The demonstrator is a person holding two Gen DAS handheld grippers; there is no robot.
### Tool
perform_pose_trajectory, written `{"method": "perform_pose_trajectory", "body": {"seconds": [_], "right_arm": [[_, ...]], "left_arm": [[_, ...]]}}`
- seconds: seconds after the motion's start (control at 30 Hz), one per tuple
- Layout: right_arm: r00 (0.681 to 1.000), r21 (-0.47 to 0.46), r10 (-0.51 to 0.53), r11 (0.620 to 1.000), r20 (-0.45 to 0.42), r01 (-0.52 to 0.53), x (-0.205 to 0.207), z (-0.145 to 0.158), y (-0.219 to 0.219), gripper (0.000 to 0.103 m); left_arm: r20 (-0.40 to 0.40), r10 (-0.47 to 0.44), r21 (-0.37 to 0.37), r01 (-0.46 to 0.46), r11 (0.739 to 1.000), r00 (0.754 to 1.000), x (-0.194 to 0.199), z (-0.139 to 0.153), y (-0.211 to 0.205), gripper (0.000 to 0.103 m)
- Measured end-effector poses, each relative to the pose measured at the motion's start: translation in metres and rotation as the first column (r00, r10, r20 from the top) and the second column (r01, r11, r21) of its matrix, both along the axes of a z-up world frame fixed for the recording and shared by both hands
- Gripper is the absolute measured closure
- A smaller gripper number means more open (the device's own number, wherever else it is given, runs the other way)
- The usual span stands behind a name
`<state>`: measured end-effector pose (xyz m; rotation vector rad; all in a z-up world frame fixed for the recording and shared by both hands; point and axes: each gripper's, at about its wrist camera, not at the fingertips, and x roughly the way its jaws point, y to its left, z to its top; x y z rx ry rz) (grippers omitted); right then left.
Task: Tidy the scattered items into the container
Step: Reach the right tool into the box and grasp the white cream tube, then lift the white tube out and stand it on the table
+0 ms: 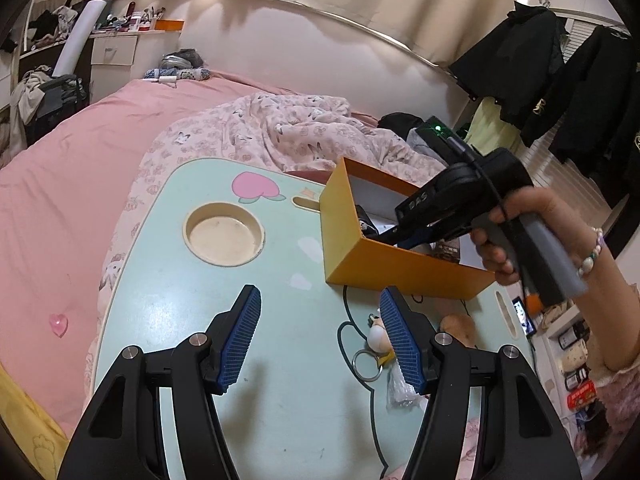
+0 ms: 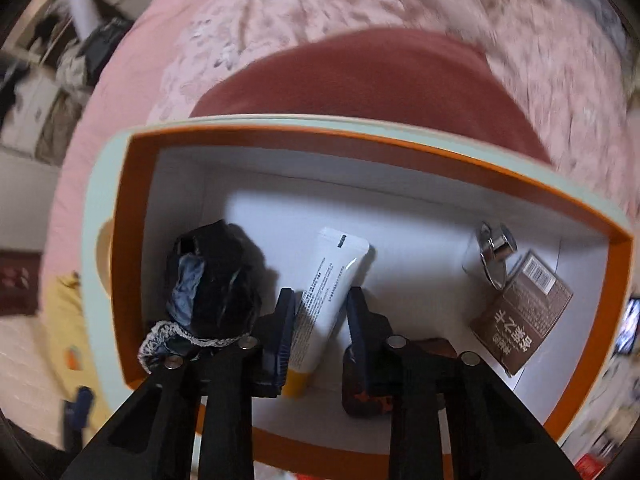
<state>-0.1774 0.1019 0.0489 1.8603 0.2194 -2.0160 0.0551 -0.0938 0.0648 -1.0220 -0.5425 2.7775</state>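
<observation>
An orange box (image 1: 400, 268) is set on the mint table (image 1: 280, 400) at two o'clock. Inside it a white tube (image 2: 328, 288) is pinched by the right gripper (image 2: 320, 320). The left gripper (image 1: 320, 340) is held spread and empty over the table, a keychain (image 1: 378, 344) beside its right finger.

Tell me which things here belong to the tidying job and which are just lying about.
Job: orange box; keyring and clear wrapper, not yet off the table; white tube, black bundle and brown packet, already in the box.
Lying about: pink heart on the bedcover; rumpled blanket; hanging black jackets.
</observation>
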Motion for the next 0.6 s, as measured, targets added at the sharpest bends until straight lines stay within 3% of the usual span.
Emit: {"method": "perform_pose_trajectory", "body": {"seconds": [0.13, 0.3, 0.43, 0.5, 0.6], "right_arm": [[0.999, -0.062, 0.011, 0.998, -0.050, -0.014, 0.004, 0.009, -0.002, 0.084], [0.987, -0.214, -0.003, 0.976, -0.159, -0.032, 0.017, 0.062, 0.018, 0.084], [0.981, -0.310, 0.023, 0.947, -0.191, -0.082, 0.044, 0.097, 0.036, 0.084], [0.983, -0.363, 0.042, 0.926, -0.180, -0.106, 0.070, 0.103, 0.046, 0.084], [0.985, -0.381, 0.062, 0.917, -0.159, -0.119, 0.103, 0.084, 0.057, 0.084]], "left_arm": [[-0.004, 0.004, 0.002, -0.004, 1.000, 1.000, 0.001, 0.001, -0.001, 0.040], [-0.008, 0.013, 0.005, -0.013, 1.000, 1.000, 0.002, 0.002, -0.004, 0.040], [-0.004, 0.017, 0.002, -0.017, 1.000, 1.000, 0.002, 0.002, -0.006, 0.040], [-0.003, 0.019, 0.001, -0.019, 1.000, 1.000, 0.001, 0.001, -0.006, 0.040], [-0.002, 0.014, 0.008, -0.014, 1.000, 1.000, 0.001, 0.001, -0.004, 0.040]]}}
